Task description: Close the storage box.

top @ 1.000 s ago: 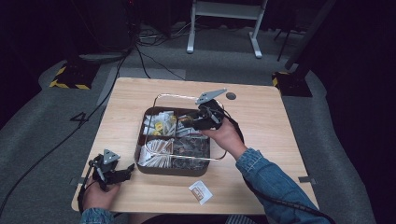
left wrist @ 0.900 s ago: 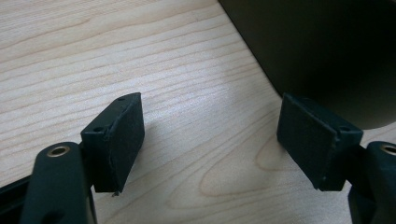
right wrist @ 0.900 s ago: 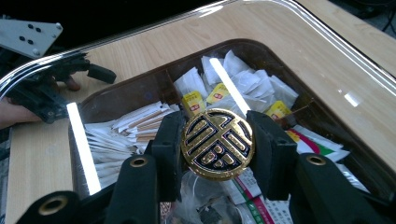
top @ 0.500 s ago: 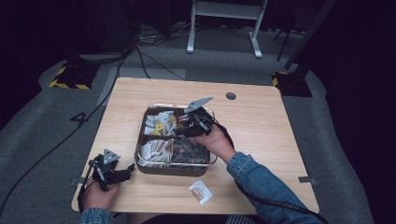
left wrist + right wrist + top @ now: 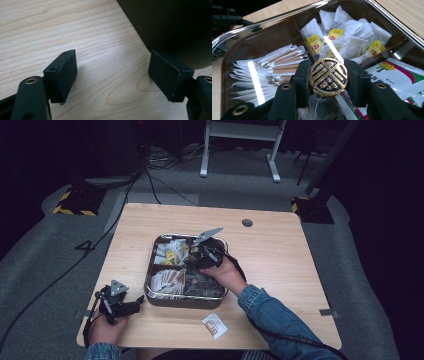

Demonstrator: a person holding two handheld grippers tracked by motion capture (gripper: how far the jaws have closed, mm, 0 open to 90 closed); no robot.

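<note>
A dark compartment tray [image 5: 182, 300] stands mid-table with yellow-tagged tea bags [image 5: 352, 27], paper-wrapped stirrers [image 5: 284, 62] and flower-printed packets [image 5: 397, 72] inside. My right gripper [image 5: 200, 254] is low over the tray's middle. In the right gripper view its jaws [image 5: 328, 75] are shut on a round gold-and-black knob [image 5: 328, 86]. The knob sits on a clear lid [image 5: 254, 80] that shows as light streaks across the tray. My left gripper [image 5: 135, 304] rests on the table at the front left, beside the tray's corner. It stands open [image 5: 112, 72] over bare wood.
A small white packet [image 5: 214, 325] lies near the table's front edge, in front of the tray. A round cable hole [image 5: 247, 223] sits at the back right. The tray's dark wall [image 5: 175, 25] is close to my left gripper. Bare wood spreads right of the tray.
My right hand has come down and slightly left with the clear lid, from above the tray's right side onto its middle. The left hand has stayed put.
</note>
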